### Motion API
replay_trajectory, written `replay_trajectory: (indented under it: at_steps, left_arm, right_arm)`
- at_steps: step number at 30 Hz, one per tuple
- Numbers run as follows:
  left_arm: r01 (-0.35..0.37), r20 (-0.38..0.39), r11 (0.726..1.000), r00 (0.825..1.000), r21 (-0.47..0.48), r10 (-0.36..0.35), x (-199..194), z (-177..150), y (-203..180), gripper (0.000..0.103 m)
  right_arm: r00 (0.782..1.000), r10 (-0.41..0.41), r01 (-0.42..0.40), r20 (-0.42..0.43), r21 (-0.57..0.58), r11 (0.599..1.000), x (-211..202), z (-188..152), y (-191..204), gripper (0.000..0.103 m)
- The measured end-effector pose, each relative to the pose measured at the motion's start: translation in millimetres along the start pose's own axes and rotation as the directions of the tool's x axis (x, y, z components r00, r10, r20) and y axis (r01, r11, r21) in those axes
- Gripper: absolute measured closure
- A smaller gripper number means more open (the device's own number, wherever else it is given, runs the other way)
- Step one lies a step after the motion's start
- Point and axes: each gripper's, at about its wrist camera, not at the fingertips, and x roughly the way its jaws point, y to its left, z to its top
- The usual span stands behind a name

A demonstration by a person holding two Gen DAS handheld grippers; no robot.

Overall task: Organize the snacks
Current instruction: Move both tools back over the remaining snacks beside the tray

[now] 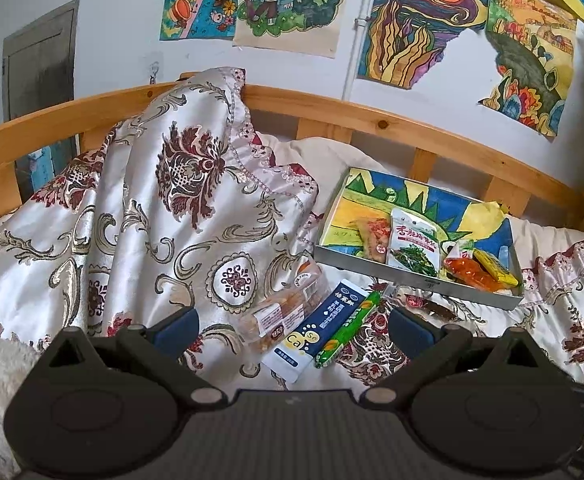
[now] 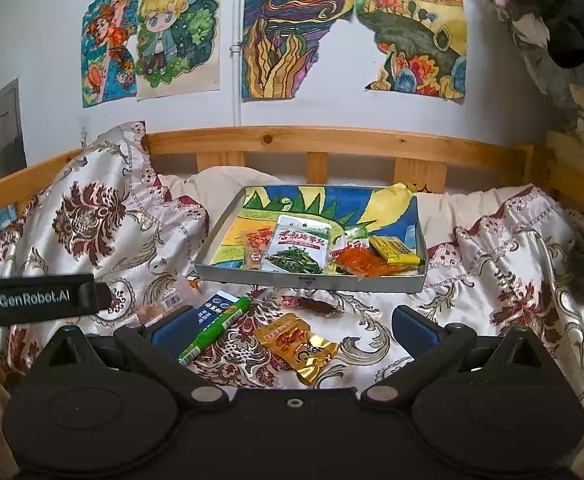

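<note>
Right wrist view: bed (image 2: 492,248) under floral satin cover, wooden rail along far edge. Metal tray (image 2: 308,280) mid-bed toward the rail, holding a seaweed pouch (image 2: 298,250), orange packet (image 2: 358,262), yellow packet (image 2: 394,252). Near edge, loose on the cover: blue box (image 1: 316,328), green stick pack (image 2: 215,332), gold packet (image 2: 298,346). Right hand-held gripper (image 2: 292,330) spread wide, empty, gold packet between the fingers. Left hand-held gripper (image 1: 292,326) likewise apart, empty.

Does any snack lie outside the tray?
Yes. A gold foil snack packet, a green stick pack and a blue-and-white sachet lie on the patterned bedspread, outside the grey metal tray.
</note>
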Motion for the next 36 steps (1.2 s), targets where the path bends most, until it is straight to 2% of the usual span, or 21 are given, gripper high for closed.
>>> replay_trajectory:
  at_steps: [5, 13, 17, 20, 24, 28, 31, 36]
  left_arm:
    - [-0.015, -0.023, 1.0, 1.0, 0.008, 0.016, 5, 2, -1, 0.001]
    - [-0.001, -0.133, 0.999, 0.991, 0.036, 0.006, 33, 13, 1, 0.001]
    - [0.034, -0.169, 0.992, 0.986, 0.118, -0.014, 50, 27, -2, 0.001]
    - [0.06, -0.193, 0.982, 0.981, 0.177, -0.025, 69, 38, -5, 0.001]
    - [0.153, -0.235, 0.967, 0.966, 0.203, -0.104, 97, 47, -6, 0.0]
    - [0.2, -0.297, 0.971, 0.942, 0.132, -0.154, 129, 49, 0, 0.001]
    - [0.232, -0.343, 0.97, 0.919, 0.078, -0.193, 145, 49, 2, 0.001]
    - [0.229, -0.401, 0.968, 0.9, 0.099, -0.172, 167, 41, -5, 0.001]
  right_arm:
    - [0.999, 0.011, -0.009, -0.044, 0.055, 0.998, 4, 2, -9, 0.001]
    - [0.991, 0.031, -0.033, -0.134, -0.017, 0.999, 21, 12, -22, 0.001]
    - [0.973, 0.085, -0.088, -0.215, -0.005, 0.996, 41, 20, -31, 0.001]
    - [0.957, 0.095, -0.101, -0.276, -0.008, 0.995, 60, 23, -37, 0.001]
    - [0.944, 0.109, -0.122, -0.313, -0.022, 0.992, 81, 25, -44, 0.001]
    - [0.925, 0.157, -0.168, -0.347, 0.0, 0.986, 107, 29, -55, 0.001]
    - [0.914, 0.186, -0.212, -0.361, -0.033, 0.977, 125, 33, -58, 0.001]
    - [0.887, 0.222, -0.293, -0.404, -0.122, 0.948, 155, 35, -61, 0.001]
